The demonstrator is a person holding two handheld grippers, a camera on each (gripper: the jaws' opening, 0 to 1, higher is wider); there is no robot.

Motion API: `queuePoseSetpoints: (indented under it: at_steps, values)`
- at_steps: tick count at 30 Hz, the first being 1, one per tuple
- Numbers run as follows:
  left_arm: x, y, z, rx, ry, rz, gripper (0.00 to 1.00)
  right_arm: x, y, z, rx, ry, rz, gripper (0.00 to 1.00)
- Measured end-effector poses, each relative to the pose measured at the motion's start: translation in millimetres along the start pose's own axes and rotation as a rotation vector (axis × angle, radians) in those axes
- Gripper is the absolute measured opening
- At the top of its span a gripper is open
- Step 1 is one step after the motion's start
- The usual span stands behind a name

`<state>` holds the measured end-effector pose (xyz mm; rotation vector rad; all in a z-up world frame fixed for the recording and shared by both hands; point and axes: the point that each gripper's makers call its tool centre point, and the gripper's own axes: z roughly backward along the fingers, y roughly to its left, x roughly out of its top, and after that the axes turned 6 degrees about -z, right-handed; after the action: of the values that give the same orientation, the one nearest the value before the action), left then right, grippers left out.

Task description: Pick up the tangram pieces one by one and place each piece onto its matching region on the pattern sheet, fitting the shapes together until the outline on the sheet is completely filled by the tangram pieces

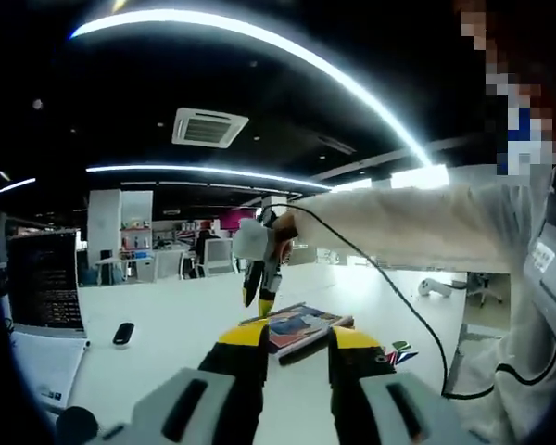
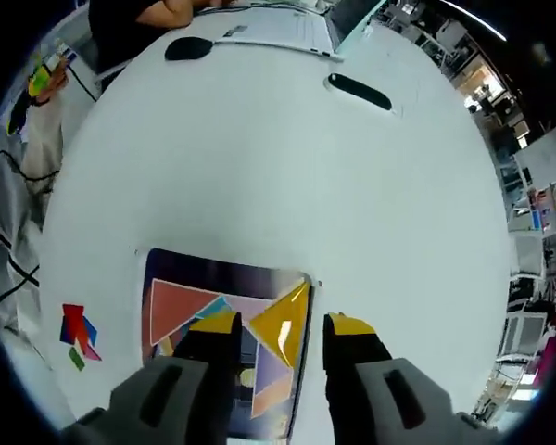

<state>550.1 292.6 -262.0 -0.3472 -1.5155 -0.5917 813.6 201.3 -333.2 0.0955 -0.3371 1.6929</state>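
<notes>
Tangram pieces [image 2: 283,324]: thin, stiff, light, slippery; edges are offering purchase. Right tongs [image 2: 280,326], left tongs [image 1: 296,336] hanging released.

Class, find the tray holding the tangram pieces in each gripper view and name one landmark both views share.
Left gripper view: the tangram tray lies low and centre on the white table, just beyond the jaws.
Right gripper view: the tray sits bottom centre, partly behind the jaws.
Shared landmark: the small black device on the table.
</notes>
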Motion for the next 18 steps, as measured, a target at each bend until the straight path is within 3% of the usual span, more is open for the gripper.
queuePoseSetpoints:
  at_steps: [3,5,6,7,11,12,14,15,17,18]
  values:
    - [5.3,-2.0,0.5,-0.006,-0.009,-0.002,0.27,9.5,-8.5,55.5,-0.061,-0.008,-0.005,0.36]
    - [9.2,-7.4,-1.6,-0.019,-0.021,-0.005,0.27,31.1,-18.3,113.2,-0.146,-0.083,-0.011,0.35]
    - [9.5,-9.4,-2.4,-0.025,-0.022,-0.007,0.27,37.2,-19.4,130.4,-0.165,-0.106,-0.015,0.34]
    - [8.6,-13.3,-4.4,-0.037,-0.016,-0.012,0.27,50.7,-18.7,164.9,-0.194,-0.158,-0.014,0.34]
    - [10.5,-20.3,-8.2,-0.058,-0.019,-0.022,0.28,86.7,6.0,266.2,-0.187,-0.331,-0.022,0.35]
    - [12.1,-22.3,-8.8,-0.067,-0.026,-0.022,0.28,91.1,9.8,283.2,-0.193,-0.357,-0.015,0.35]
    - [18.6,-33.1,-12.1,-0.109,-0.055,-0.014,0.28,104.4,16.3,337.6,-0.230,-0.481,0.002,0.35]
    - [20.1,-36.1,-12.9,-0.118,-0.059,-0.017,0.28,106.2,18.0,348.8,-0.243,-0.517,0.008,0.36]
    - [24.3,-42.8,-15.8,-0.132,-0.067,-0.028,0.28,90.0,21.8,351.7,-0.273,-0.521,0.049,0.37]
    - [25.2,-44.3,-17.0,-0.135,-0.069,-0.031,0.27,74.8,25.1,339.8,-0.261,-0.471,0.050,0.37]
